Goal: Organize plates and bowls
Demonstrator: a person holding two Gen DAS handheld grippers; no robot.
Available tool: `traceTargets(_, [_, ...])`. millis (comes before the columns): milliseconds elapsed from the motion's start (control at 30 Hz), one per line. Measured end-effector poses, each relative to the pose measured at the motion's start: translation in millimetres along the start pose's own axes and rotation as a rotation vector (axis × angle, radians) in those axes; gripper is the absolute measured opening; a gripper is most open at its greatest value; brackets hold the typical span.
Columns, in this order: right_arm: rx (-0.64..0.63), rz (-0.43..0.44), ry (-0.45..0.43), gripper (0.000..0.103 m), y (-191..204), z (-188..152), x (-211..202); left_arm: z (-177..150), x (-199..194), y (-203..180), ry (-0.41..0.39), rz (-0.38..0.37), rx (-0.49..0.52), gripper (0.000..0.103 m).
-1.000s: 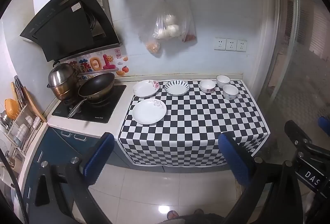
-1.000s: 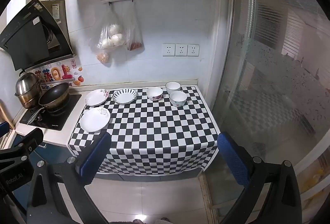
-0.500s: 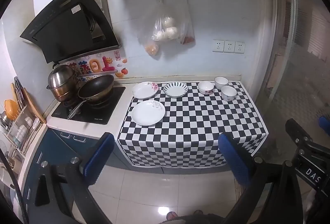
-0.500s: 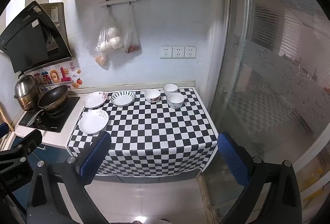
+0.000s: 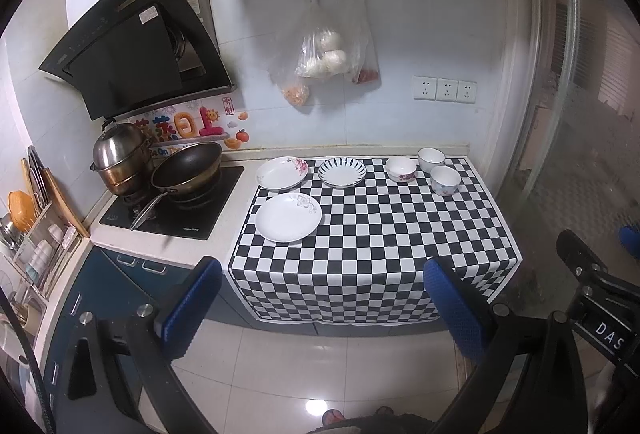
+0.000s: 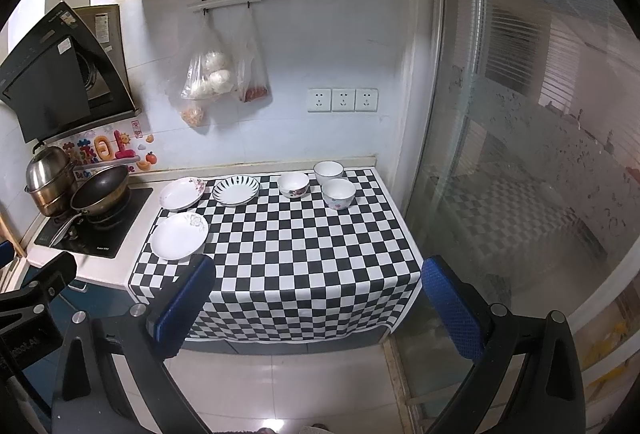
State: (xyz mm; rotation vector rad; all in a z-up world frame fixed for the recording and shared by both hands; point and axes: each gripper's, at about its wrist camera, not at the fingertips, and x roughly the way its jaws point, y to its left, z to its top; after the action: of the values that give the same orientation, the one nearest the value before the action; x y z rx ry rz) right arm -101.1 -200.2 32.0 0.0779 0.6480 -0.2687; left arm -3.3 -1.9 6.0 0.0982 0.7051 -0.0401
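Both grippers hang back from the checkered counter, nothing in hand.

The left gripper (image 5: 320, 306) and right gripper (image 6: 316, 306) both hold their blue fingers spread wide and empty, well short of the checkered cloth (image 5: 384, 234). On it: a white plate (image 5: 288, 217) at the near left, a floral plate (image 5: 282, 173) and a striped plate (image 5: 342, 172) along the back, and three bowls (image 5: 401, 169) clustered at back right, possibly touching, hard to tell. A wok (image 5: 186, 167) sits on the stove alongside.
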Motion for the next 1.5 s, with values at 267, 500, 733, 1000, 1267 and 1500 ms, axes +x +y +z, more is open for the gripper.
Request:
traceTargets(267, [-0.006,-0.003,0.005,0.103,2,0,4,2,6,5,0.01,-0.003,-0.005,0.103])
traceTargets(500, [-0.009,-0.001,0.006,0.103,4,0,6,3,10,8,0.01,0.0,-0.009,0.103])
traceTargets(733, [-0.009,0.0,0.009,0.103,4,1,8,2,10,10,0.01,-0.002,-0.01,0.103])
traceTargets(1000, [-0.003,-0.003,0.006,0.103,7,1,12,3,13,12,0.003,0.001,-0.012,0.103])
traceTargets(1267, [-0.005,0.002,0.007,0.103,6,3,15,4,13,13,0.004,0.003,-0.012,0.103])
traceTargets(1500, [-0.005,0.006,0.005,0.103,9,8,20,4,13,14,0.003,0.003,-0.011,0.103])
